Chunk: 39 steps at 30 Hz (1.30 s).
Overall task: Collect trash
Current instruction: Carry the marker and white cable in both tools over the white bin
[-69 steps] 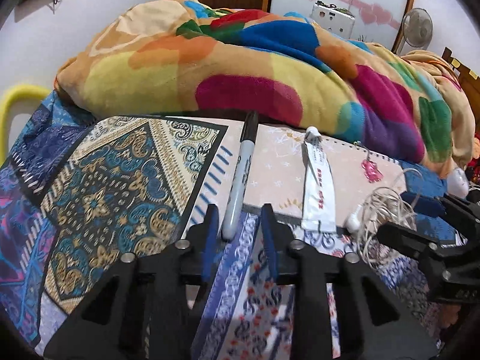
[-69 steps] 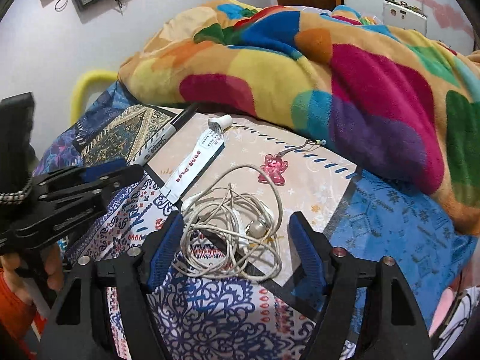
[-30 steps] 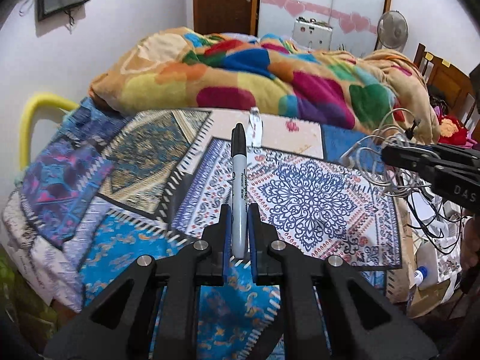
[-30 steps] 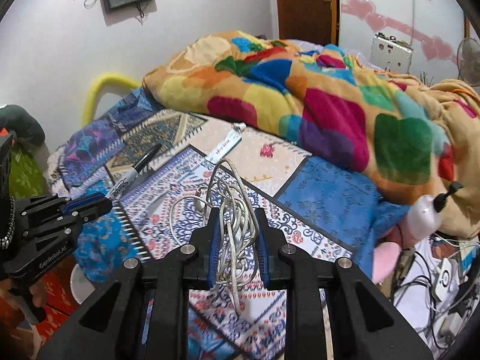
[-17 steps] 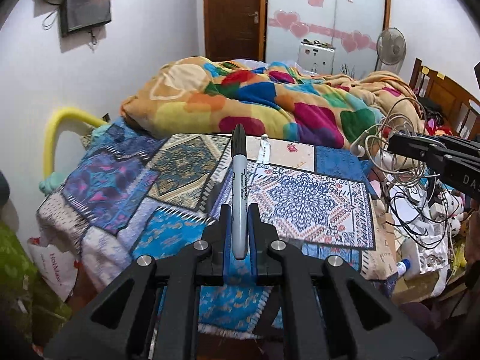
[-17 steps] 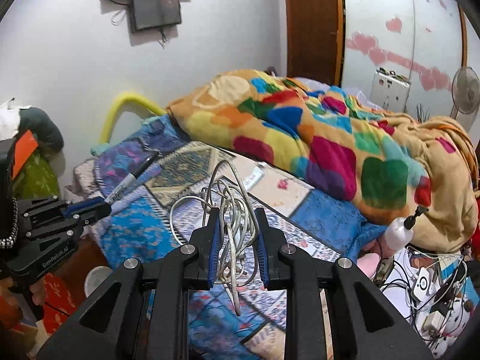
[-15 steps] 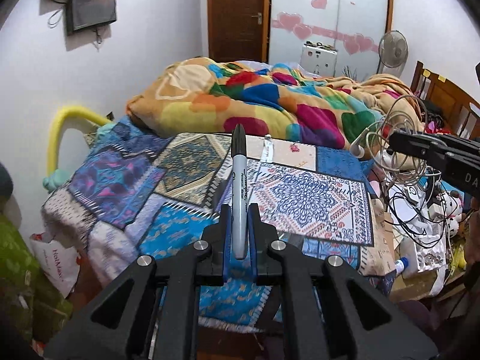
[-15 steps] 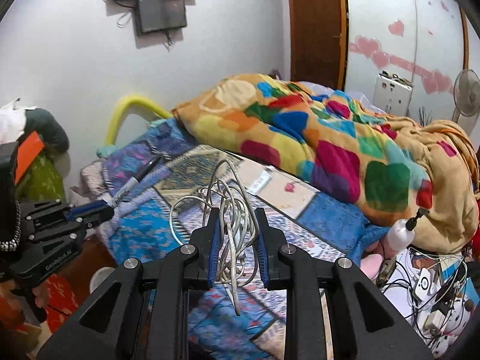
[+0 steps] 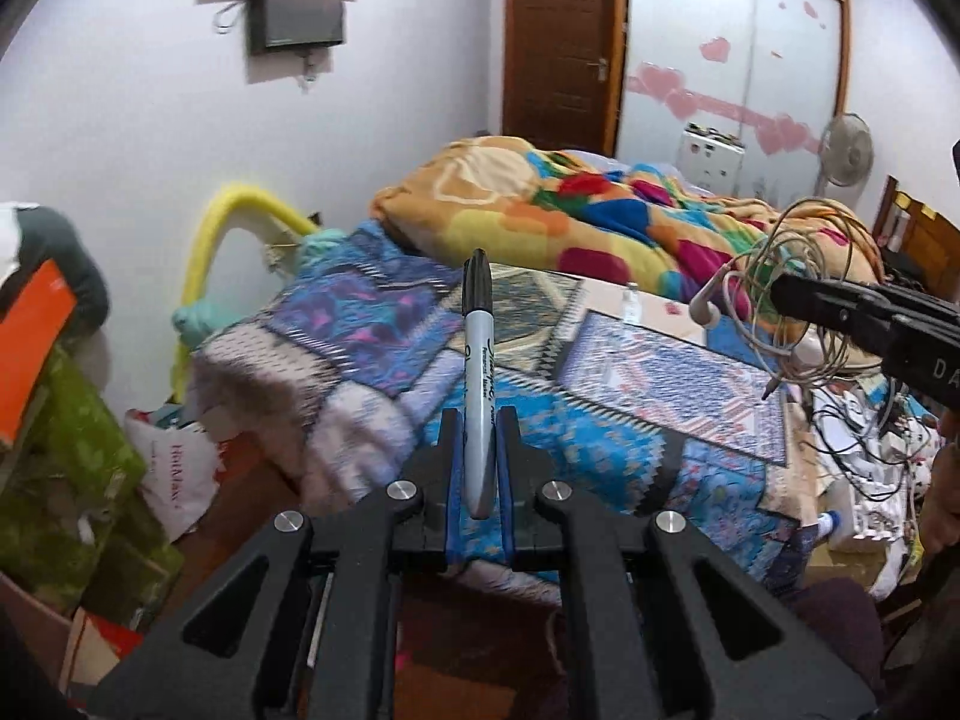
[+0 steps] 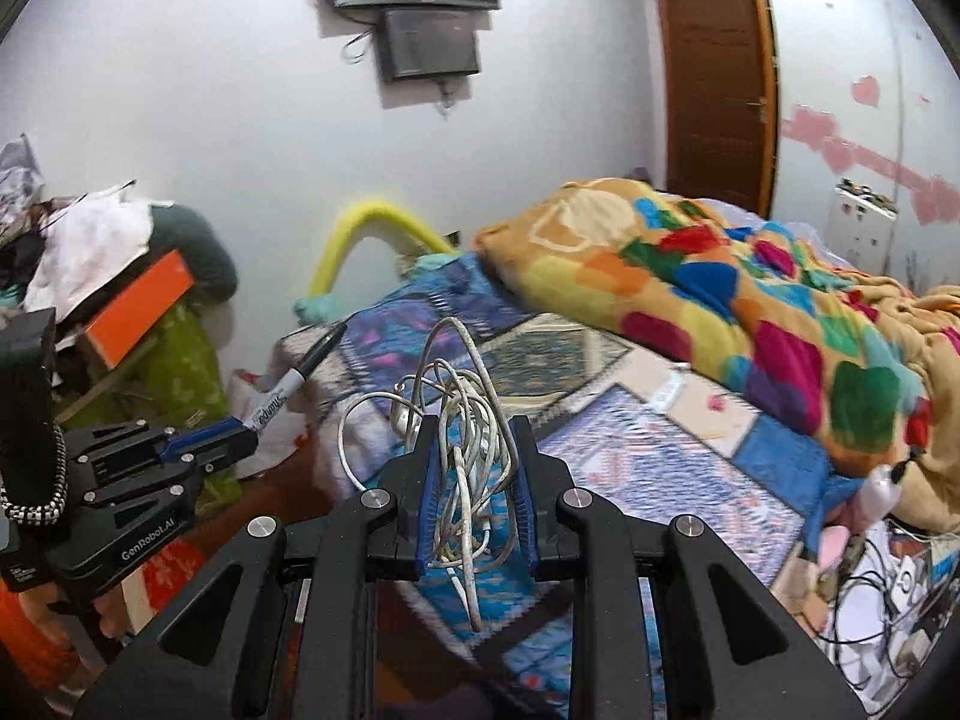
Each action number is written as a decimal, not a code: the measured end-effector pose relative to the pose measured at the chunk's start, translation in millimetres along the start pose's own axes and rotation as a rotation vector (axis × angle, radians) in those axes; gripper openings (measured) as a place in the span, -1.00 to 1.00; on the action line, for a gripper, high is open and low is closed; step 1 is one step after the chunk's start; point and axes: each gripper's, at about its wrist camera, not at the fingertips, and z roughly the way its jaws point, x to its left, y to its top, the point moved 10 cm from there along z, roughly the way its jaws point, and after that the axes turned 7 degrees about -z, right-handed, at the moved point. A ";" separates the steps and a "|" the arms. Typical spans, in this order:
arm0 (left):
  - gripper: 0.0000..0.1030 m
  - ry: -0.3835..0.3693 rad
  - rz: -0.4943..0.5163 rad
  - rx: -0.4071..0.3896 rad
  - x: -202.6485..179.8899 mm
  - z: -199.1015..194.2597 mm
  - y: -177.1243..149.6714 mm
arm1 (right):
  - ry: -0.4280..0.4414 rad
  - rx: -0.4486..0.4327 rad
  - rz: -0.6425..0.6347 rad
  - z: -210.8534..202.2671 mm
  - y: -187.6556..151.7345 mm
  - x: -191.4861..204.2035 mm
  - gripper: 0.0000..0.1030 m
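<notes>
grey black-capped marker [image 9: 478,384] upright; earphones [image 10: 465,450] tangled, seemingly off-white.

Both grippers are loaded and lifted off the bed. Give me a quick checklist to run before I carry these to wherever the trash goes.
1. Left gripper shut on marker: ok.
2. Marker seated: ok, upright between the fingers, capped end up.
3. Right gripper shut on earphone cable bundle: ok.
4. Cable secure: not ok, loose loops and a tail hang out below, could snag.
5. Trash bin located: cannot tell, none in view.
6. Bed cleared: not ok, a white tube lies on it.
</notes>
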 end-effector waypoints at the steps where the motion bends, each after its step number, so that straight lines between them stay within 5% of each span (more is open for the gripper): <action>1: -0.82 0.009 -0.009 -0.004 8.7 -3.8 -1.3 | 0.011 0.005 -0.006 3.9 -0.2 7.0 -0.62; 14: -0.82 0.116 -0.149 0.009 118.3 -25.2 -49.1 | 0.142 0.102 -0.082 53.9 -21.0 102.0 -0.62; 39: -0.82 0.190 -0.438 0.276 250.9 59.0 -210.9 | 0.339 0.492 -0.272 202.6 -127.5 246.1 -0.61</action>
